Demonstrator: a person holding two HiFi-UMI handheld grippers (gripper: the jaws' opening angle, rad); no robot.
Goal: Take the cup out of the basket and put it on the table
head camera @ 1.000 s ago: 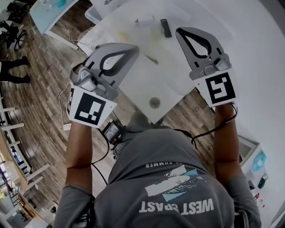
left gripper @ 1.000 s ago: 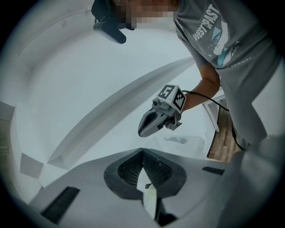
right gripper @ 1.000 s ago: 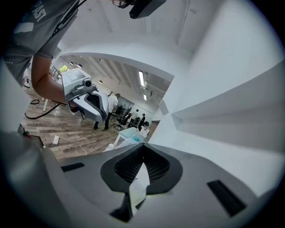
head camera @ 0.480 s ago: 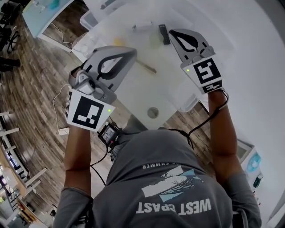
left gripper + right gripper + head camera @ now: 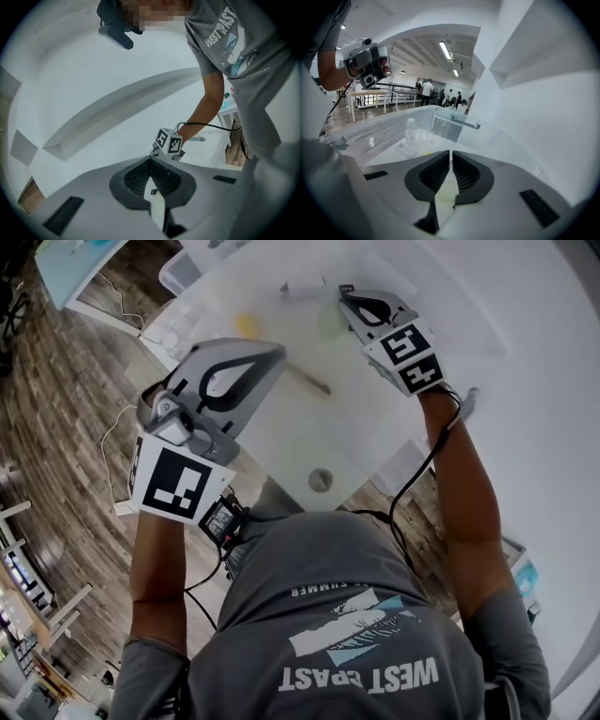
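A clear plastic basket [image 5: 281, 287] stands at the far side of the white table [image 5: 281, 442]. Inside it I see a pale, translucent cup-like shape [image 5: 328, 322] and a yellow thing [image 5: 246, 324]. My right gripper [image 5: 345, 292] reaches over the basket, jaws shut and empty, just beyond the pale cup. In the right gripper view the basket's clear wall [image 5: 440, 119] and a clear container [image 5: 410, 131] lie ahead of the right gripper [image 5: 450, 153]. My left gripper [image 5: 272, 354] hovers over the table's near left, shut and empty. The left gripper [image 5: 151, 160] points upward toward a white wall.
A thin stick [image 5: 309, 381] lies on the table between the grippers. A round cable hole [image 5: 321, 480] sits near the table's front edge. Wooden floor [image 5: 66, 427] lies to the left. People stand far off [image 5: 426, 91] in the right gripper view.
My right gripper has moved forward and away from me, out over the basket, covering the black object seen there before. The left gripper has barely shifted.
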